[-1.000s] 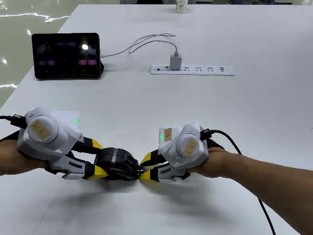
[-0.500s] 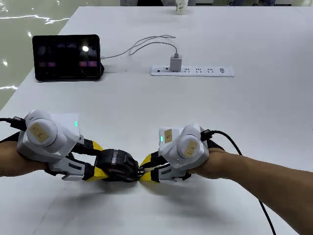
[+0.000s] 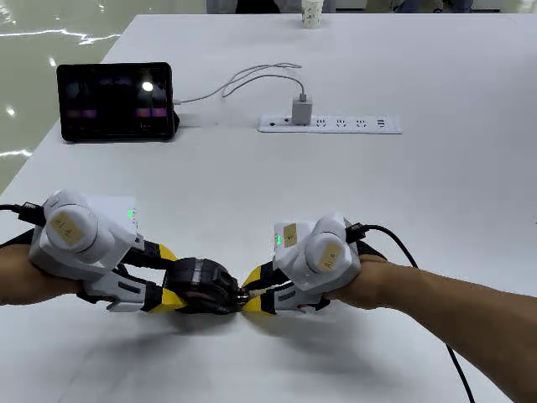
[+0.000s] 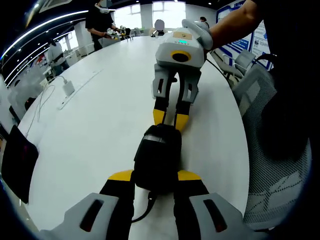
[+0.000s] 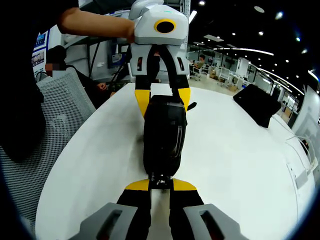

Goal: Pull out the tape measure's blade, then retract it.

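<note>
Black tape measure (image 3: 200,285) sits clamped in the left hand-held gripper (image 3: 168,274), anchored so the right hand-held gripper (image 3: 251,290), pinched on its blade tip (image 5: 161,180), can pull.

two hand-held grippers (image 3: 179,275) (image 3: 250,289), one tape measure (image 3: 203,284), one tablet (image 3: 116,101)

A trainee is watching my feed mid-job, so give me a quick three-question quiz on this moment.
1. True or false: the tape measure has its blade drawn far out across the table.
2. The left gripper is clamped on: A) a screwdriver, B) the tape measure's case, C) a mug?
3. What is plugged into the power strip?
Key: 1 false, the right gripper sits right against the case; 2 B; 3 a white charger.
</note>
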